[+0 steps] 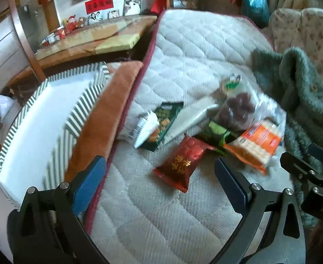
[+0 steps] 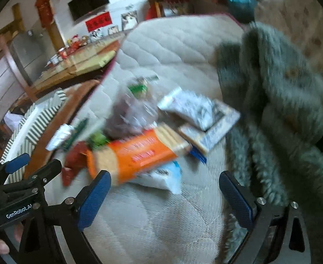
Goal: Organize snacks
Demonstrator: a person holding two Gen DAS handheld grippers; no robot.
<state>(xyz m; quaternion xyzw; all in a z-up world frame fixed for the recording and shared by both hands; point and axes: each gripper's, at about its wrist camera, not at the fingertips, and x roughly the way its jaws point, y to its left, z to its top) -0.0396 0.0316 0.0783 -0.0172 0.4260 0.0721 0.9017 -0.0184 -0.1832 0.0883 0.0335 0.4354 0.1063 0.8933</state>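
1. The snacks lie in a loose heap on a quilted white mattress (image 1: 205,44). The mattress has a dark red piped edge on its left side, and bare quilted surface lies open both behind the heap and in front of it.
2. Just left of that edge lies a folded brown blanket (image 1: 108,114). Beyond the blanket stands a striped box (image 1: 40,118), open, with a white inside and green-and-white striped walls.
3. Right of the heap a fluffy grey-green coat (image 1: 302,92) is bunched up; in the right wrist view it crowds close to the right finger of the right claw.
4. The left claw (image 1: 159,182) is released, its blue pads wide apart over bare mattress, with nothing between them. The red packet (image 1: 183,160) with gold characters lies just beyond its fingertips, nearest of the heap.
5. The right claw (image 2: 164,194) is likewise spread wide and grips nothing. Just beyond its left finger lies the orange cracker pack (image 2: 139,156), partly on top of a white and pale blue packet (image 2: 163,176).
6. Behind the red packet: a dark green packet (image 1: 163,121) with a white torn flap, a silver-white pouch (image 1: 192,116), a small bright green wrapper (image 1: 216,132), and a clear bag of dark brown pieces (image 1: 238,107) with a green label at its top.
7. Right of the cracker pack in the right wrist view lie a silvery printed pouch (image 2: 192,107) and a flat printed box (image 2: 214,129), both blurred.
8. Behind the striped box stands a wooden table (image 1: 91,44), well apart from the heap.
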